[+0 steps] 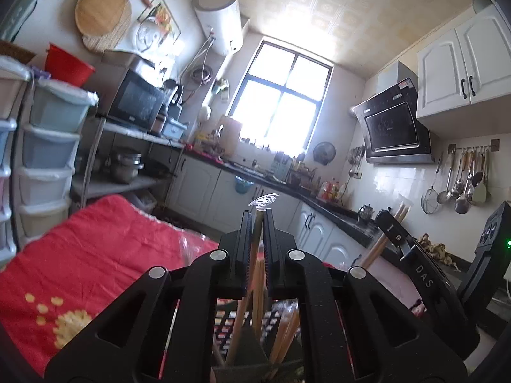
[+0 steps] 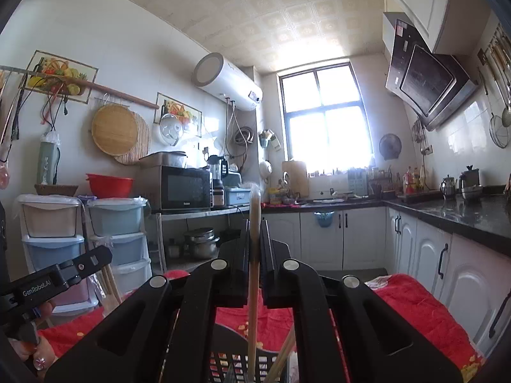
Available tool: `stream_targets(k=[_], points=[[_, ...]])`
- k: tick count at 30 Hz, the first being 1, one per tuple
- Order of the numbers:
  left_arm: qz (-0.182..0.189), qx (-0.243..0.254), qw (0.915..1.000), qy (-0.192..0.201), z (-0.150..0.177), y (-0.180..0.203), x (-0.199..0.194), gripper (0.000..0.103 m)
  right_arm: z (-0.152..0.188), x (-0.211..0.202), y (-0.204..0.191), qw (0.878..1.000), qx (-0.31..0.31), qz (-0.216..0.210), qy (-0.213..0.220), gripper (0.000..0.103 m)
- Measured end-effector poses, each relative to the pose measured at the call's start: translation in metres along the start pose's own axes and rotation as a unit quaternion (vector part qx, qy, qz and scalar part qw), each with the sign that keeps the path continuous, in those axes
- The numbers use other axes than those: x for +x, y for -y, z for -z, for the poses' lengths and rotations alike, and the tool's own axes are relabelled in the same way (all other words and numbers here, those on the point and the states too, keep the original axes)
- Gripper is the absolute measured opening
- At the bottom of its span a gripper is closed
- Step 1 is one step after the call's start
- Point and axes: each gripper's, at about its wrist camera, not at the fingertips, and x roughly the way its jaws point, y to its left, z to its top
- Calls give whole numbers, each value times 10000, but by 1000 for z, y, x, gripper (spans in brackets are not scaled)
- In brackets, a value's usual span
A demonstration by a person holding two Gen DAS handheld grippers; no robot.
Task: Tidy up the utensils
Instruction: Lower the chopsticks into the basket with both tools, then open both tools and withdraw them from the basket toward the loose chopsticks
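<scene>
My left gripper [image 1: 258,215] is shut on a wooden chopstick in a clear plastic sleeve [image 1: 255,245], held upright; the torn sleeve end sticks out above the fingertips. Its lower end reaches down into a black slotted utensil basket [image 1: 230,322] that holds more chopsticks [image 1: 284,335]. My right gripper [image 2: 254,223] is shut on another wrapped chopstick [image 2: 254,255], also upright over the same basket [image 2: 230,360]. The right gripper also shows in the left wrist view [image 1: 402,242] with chopsticks in it. The left gripper shows at the left edge of the right wrist view [image 2: 80,268].
A red quilted cloth [image 1: 95,255] covers the table under the basket. Plastic drawer towers [image 2: 54,239] stand to the left, a shelf with a microwave [image 2: 182,188] behind. White cabinets and a dark counter [image 2: 463,217] run along the right. Ladles hang on the wall [image 1: 463,185].
</scene>
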Motion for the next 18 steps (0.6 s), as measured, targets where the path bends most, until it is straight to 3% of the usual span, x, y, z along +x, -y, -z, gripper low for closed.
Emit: stream_targets(k=[2, 4, 5, 8, 10, 18], points=[[-4, -18, 10000, -36, 2, -1, -4, 4, 1, -2, 2, 9999, 70, -14, -86, 9], [44, -71, 9999, -80, 3, -3, -8, 12, 0, -5, 6, 9997, 186, -42, -140, 29], [53, -86, 9999, -112, 4, -4, -10, 17, -1, -8, 7, 9996, 235, -46, -151, 31], [100, -100, 9997, -178, 5, -5, -18, 18, -4, -16, 9, 9993, 298, -110, -207, 36], [113, -102, 9997, -197, 6, -6, -22, 26, -6, -22, 10, 9991, 322, -143, -244, 45], [108, -162, 9994, -279, 7, -8, -38, 50, -14, -46, 12, 9983, 335, -136, -447, 62]])
